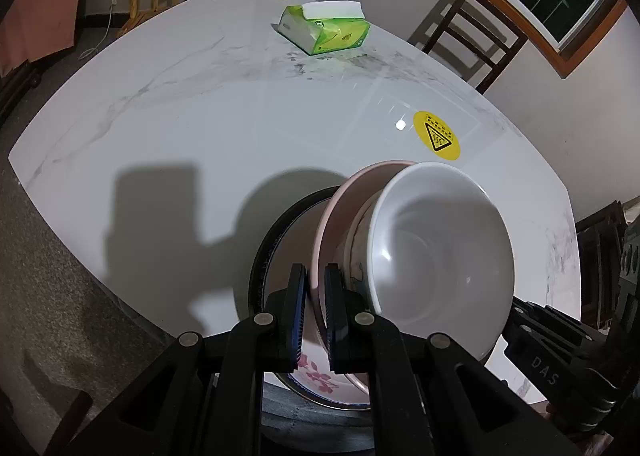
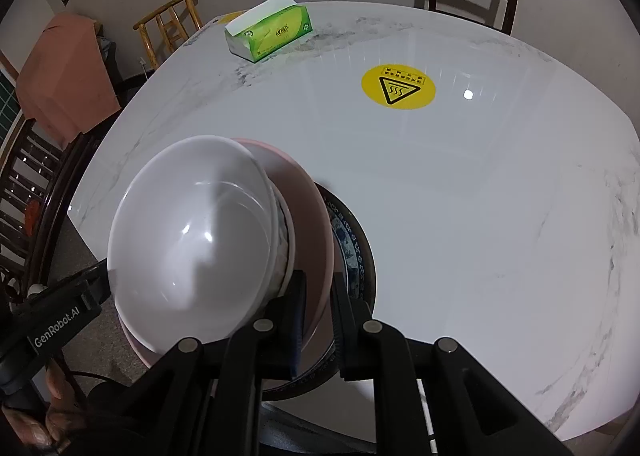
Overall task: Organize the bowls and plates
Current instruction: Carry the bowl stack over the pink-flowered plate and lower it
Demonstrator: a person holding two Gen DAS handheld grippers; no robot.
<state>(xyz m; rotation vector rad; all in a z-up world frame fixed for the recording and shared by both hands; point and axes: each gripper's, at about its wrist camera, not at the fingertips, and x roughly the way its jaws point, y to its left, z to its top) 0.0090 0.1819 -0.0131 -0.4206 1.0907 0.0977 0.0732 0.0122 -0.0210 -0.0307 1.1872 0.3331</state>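
Between my two claws hangs the stack: the left gripper (image 1: 316,312) is clenched on one edge of the pink plate (image 1: 332,232), the right gripper (image 2: 318,320) clenched on the opposite edge. Each claw meets the rim from the near side, so the stack's width runs from one claw to the other. A white bowl (image 2: 192,240) sits nested on the pink plate. Beneath both lies a dark-rimmed blue-patterned plate (image 2: 352,248) close over the marble table (image 2: 480,195); whether it touches, I cannot tell. My judgement: keep both sides level when lowering, or the bowl slides.
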